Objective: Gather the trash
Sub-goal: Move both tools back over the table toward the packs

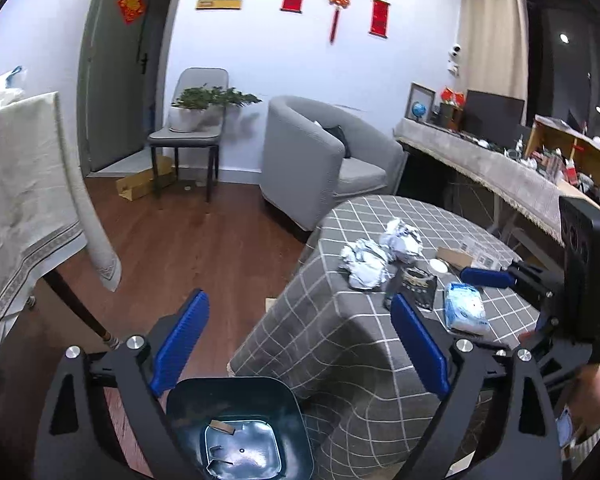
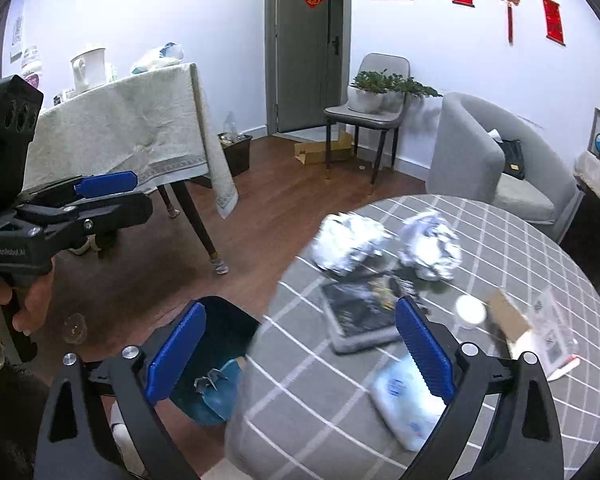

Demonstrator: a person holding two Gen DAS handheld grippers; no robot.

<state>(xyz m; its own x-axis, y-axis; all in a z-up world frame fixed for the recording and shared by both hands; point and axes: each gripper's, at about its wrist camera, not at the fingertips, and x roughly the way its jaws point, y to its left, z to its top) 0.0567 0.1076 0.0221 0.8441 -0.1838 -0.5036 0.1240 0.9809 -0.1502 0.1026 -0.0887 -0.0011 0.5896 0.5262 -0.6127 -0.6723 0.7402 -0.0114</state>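
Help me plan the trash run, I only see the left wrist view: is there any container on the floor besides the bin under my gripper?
Observer: Yes, a dark crate with clear bottles in it stands on the floor beside the cream-clothed table.
Operator: Anything on top of that table?
Observer: A white jug stands on it.
Operator: Is the right gripper holding anything?
Observer: No, the right gripper is open, with nothing between its pads.

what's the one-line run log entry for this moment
left gripper: open, empty, above bin | right gripper: open, empty | foil balls on checked table | scraps in bin
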